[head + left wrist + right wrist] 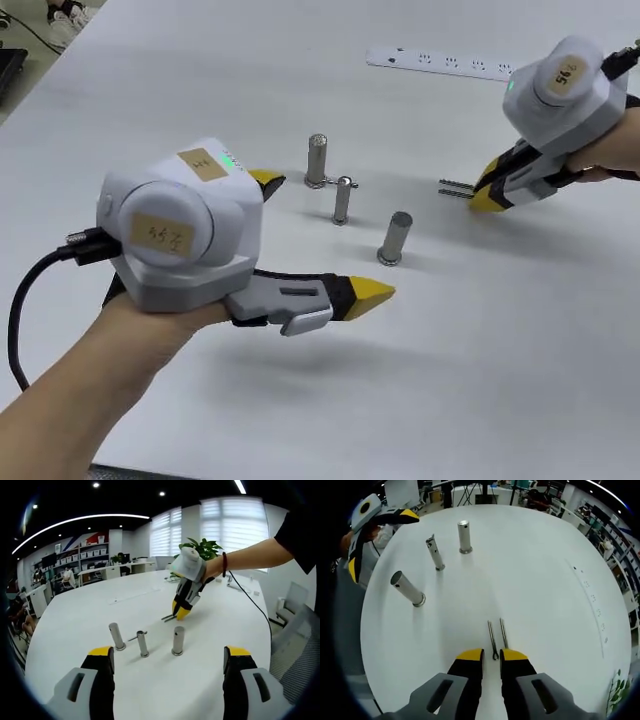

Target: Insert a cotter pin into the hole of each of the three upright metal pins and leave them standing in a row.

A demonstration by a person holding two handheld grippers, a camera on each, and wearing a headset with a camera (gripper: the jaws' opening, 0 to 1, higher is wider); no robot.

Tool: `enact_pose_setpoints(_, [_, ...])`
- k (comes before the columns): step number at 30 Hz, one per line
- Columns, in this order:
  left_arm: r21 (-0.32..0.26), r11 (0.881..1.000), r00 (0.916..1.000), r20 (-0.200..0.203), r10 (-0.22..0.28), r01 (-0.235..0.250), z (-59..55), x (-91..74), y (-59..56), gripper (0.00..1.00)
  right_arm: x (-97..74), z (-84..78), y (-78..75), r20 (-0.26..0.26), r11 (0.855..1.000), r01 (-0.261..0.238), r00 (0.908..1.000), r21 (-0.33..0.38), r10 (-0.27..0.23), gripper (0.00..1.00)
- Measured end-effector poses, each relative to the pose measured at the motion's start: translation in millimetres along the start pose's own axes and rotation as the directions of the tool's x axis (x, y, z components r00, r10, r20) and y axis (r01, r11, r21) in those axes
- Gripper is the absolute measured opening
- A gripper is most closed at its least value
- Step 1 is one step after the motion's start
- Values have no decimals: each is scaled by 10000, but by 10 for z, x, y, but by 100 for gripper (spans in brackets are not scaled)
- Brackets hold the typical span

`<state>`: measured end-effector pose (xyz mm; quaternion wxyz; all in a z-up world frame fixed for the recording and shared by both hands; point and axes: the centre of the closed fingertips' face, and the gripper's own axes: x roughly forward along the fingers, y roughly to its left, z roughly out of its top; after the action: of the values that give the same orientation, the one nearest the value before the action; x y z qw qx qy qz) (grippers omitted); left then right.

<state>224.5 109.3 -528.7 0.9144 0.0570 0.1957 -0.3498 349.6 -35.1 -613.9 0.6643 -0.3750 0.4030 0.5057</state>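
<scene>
White table (300,400), steel cylinders (342,200); right gripper (491,654) seemingly pinching cotter pin (492,637).

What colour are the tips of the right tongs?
Yellow tips on the right tongs, black just behind them; clearest in the right gripper view.

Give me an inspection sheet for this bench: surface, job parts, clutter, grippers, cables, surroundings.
Surface: white table, no marks seen.
Job's things: three metal pins stand upright in a row; the middle pin has a cotter pin through it, the far pin and the near pin have none.
Clutter: power strip lying toward the far side.
Grippers: left gripper open, holding nothing; right gripper shut on a second cotter pin.
Cables: cable loops from the back of the left gripper.
Surroundings: office with window blinds and a plant.
</scene>
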Motion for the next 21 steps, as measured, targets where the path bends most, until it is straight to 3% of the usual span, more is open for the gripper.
enact_pose_setpoints(15, [-6,10000,10000,-77,-30,30,-25,4,5,86,18,4,-17,-206,9992,-331,9992,204,336,3])
enact_pose_setpoints(21, [-2,10000,9999,-161,-20,20,-41,5,7,85,14,6,13,-342,9995,-235,9992,-225,227,0])
